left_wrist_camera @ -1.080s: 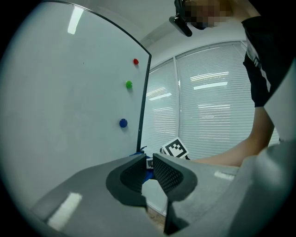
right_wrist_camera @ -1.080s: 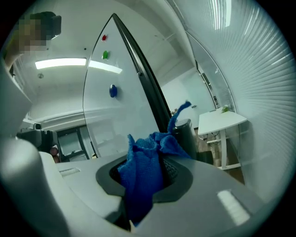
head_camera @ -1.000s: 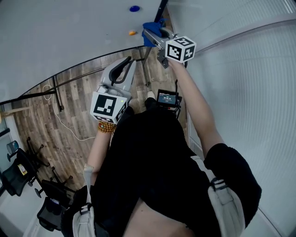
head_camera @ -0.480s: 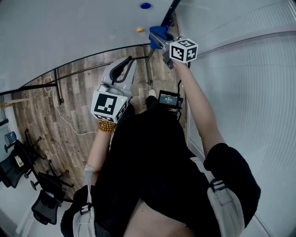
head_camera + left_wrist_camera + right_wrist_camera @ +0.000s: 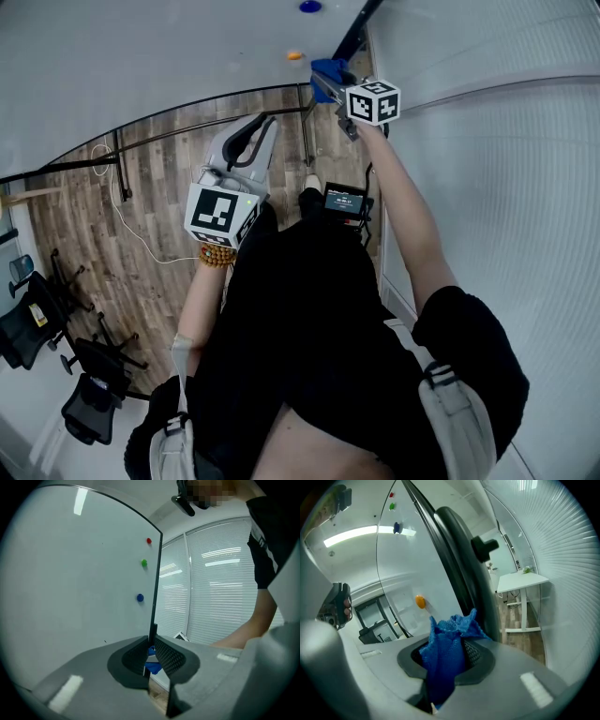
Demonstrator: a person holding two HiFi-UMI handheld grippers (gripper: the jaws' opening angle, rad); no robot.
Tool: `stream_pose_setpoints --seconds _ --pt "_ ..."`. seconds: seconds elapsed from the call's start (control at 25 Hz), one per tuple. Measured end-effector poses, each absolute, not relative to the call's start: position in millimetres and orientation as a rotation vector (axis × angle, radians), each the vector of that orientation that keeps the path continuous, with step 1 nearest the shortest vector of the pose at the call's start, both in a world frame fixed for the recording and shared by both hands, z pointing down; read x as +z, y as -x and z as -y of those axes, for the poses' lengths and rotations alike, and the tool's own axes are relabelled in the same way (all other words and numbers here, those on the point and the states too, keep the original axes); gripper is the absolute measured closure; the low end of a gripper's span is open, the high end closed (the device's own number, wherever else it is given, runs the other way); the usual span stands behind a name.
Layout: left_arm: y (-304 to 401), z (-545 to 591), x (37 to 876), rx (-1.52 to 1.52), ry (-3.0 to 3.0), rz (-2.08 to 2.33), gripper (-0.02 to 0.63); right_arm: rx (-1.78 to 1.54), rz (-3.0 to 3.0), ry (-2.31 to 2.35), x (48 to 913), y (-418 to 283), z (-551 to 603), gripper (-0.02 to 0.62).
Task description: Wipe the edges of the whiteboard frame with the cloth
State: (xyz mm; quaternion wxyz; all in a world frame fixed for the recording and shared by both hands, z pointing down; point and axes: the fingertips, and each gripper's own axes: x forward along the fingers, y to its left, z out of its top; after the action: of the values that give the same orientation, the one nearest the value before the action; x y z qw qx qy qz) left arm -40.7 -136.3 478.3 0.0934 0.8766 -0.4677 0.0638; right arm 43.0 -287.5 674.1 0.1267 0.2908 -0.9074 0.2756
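Observation:
The whiteboard (image 5: pixel 141 56) fills the upper left of the head view, edged by a thin dark frame (image 5: pixel 187 103). My right gripper (image 5: pixel 325 81) is shut on a blue cloth (image 5: pixel 328 67) and holds it against the frame's right edge. In the right gripper view the cloth (image 5: pixel 445 653) bunches out of the gripper (image 5: pixel 449 641) beside the dark frame (image 5: pixel 454 550). My left gripper (image 5: pixel 261 127) hangs lower, its tips near the board's bottom edge, shut with nothing seen in it. In the left gripper view that gripper (image 5: pixel 151 644) lines up with the frame's vertical edge (image 5: pixel 157 583).
Magnets dot the board: orange (image 5: pixel 295 55), blue (image 5: pixel 309 6), plus red (image 5: pixel 149 540) and green (image 5: pixel 144 563). Window blinds (image 5: pixel 506 169) stand close on the right. Office chairs (image 5: pixel 37 328) and a cable (image 5: pixel 141 244) lie on the wooden floor. A white desk (image 5: pixel 520 579) is beyond.
The head view has shifted a little. My right gripper has slid the cloth slightly along the frame's right edge. The left gripper has hardly moved.

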Motion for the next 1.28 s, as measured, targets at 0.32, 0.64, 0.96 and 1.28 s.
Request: stream_pose_setpoints --seconds 0.32,0.64,0.96,1.28 --pt "47.8 136.0 487.3 0.199 -2.564 1.417 0.456 0.821 2.553 -0.81 716.3 -45.2 289.3 0.48" --pt "45.4 135.2 492.9 0.21 -2.549 1.428 0.457 0.86 2.473 -0.788 761.8 -49.4 291.4 0.48" --pt "47.8 134.5 496.0 0.237 -2.525 1.441 0.457 0.894 2.414 -0.782 787.4 -55.0 293.0 0.48" --pt "58.0 128.1 502.6 0.252 -2.51 1.462 0.457 0.927 2.358 -0.789 815.8 -50.5 290.0 0.48"
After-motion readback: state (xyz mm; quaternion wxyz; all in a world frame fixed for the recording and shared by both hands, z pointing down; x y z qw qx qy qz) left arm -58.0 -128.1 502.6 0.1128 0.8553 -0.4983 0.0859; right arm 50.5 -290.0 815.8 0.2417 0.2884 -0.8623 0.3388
